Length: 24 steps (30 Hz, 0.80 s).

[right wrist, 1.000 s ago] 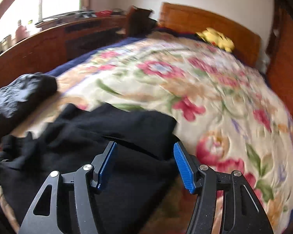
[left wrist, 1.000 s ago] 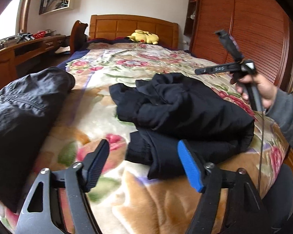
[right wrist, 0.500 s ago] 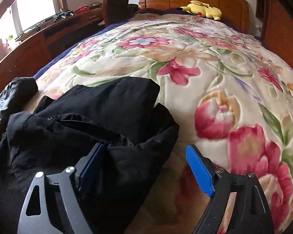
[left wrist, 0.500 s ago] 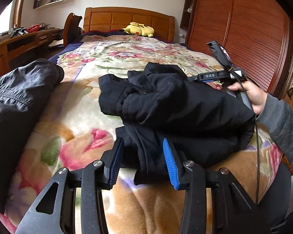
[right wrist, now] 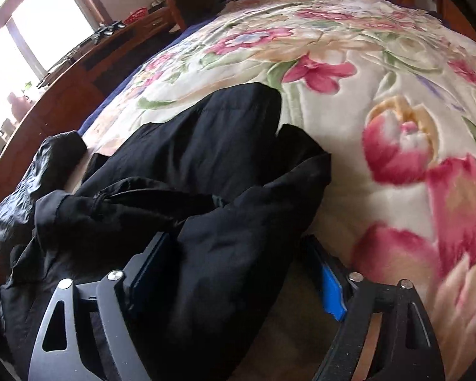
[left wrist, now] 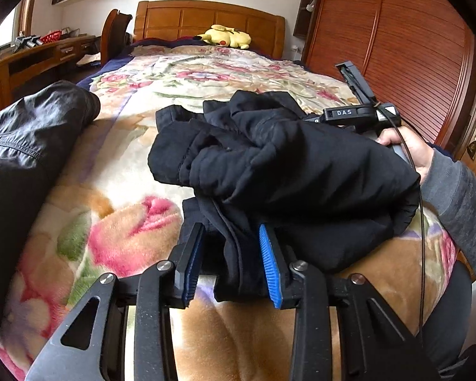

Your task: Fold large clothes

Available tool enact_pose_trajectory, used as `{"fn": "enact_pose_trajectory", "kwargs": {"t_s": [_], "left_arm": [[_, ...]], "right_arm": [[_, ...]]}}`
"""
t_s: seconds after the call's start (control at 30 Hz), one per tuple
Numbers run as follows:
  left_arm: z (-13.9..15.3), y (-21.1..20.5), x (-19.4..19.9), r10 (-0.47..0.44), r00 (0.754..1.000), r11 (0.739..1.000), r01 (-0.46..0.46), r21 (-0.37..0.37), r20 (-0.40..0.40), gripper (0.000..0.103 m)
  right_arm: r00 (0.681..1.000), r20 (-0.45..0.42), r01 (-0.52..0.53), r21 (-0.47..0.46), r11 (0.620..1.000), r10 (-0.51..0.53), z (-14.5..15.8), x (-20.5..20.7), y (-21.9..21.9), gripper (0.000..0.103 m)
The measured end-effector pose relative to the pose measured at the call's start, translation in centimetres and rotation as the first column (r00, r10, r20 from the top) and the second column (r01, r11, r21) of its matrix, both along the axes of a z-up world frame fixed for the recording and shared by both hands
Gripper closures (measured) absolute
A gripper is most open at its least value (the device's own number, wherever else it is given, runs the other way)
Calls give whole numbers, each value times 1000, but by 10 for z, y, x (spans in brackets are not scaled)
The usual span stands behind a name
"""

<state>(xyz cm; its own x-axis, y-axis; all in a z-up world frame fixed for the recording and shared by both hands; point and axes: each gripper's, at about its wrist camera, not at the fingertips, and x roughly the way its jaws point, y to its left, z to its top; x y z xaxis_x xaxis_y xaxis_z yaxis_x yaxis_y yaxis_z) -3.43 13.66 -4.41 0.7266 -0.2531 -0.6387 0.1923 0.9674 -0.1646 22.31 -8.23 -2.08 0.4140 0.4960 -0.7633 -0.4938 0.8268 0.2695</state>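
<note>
A crumpled black padded jacket (left wrist: 285,158) lies on the floral blanket (left wrist: 127,231) near the bed's foot. My left gripper (left wrist: 231,231) is at the jacket's near edge, jaws closing. A hanging fold of black fabric sits between them, against the right pad (left wrist: 269,266), with a small gap at the left pad. In the right wrist view my right gripper (right wrist: 234,241) straddles a bulky end of the jacket (right wrist: 206,158), jaws wide and closing. The left finger is sunk into the fabric, while the blue right pad (right wrist: 331,285) stands off it. A person's hand (left wrist: 406,146) holds that gripper's handle.
A second dark shiny garment (left wrist: 25,146) lies bunched at the bed's left edge. A yellow plush toy (left wrist: 225,36) rests by the wooden headboard. A wooden desk (left wrist: 31,60) and chair (left wrist: 111,38) stand to the left, a slatted wardrobe (left wrist: 396,47) to the right.
My left gripper has closed in on the jacket's near edge and its jaws have narrowed around the fold. My right gripper has dropped onto the jacket's right end and widened around it.
</note>
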Motion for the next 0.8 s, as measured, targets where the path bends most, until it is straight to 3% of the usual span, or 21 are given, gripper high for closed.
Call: {"fn": "enact_pose_trajectory", "kwargs": {"t_s": [0.2, 0.27, 0.33, 0.63, 0.8], "left_arm": [[0, 3, -1, -7, 1000, 1000, 6, -19, -11, 70], [2, 5, -2, -16, 1000, 999, 16, -47, -9, 89], [5, 5, -6, -13, 1000, 999, 13, -35, 6, 95], [33, 8, -23, 38, 994, 999, -41, 26, 107, 99], [48, 17, -27, 58, 986, 998, -60, 6, 157, 99]], "right_arm": [[999, 41, -15, -28, 999, 16, 6, -6, 5, 48], [997, 74, -7, -41, 999, 10, 11, -11, 5, 61], [994, 106, -3, -40, 999, 7, 18, -16, 3, 73], [957, 288, -24, -63, 998, 41, 64, -59, 16, 84], [937, 343, -25, -107, 994, 61, 84, -80, 22, 85]]}}
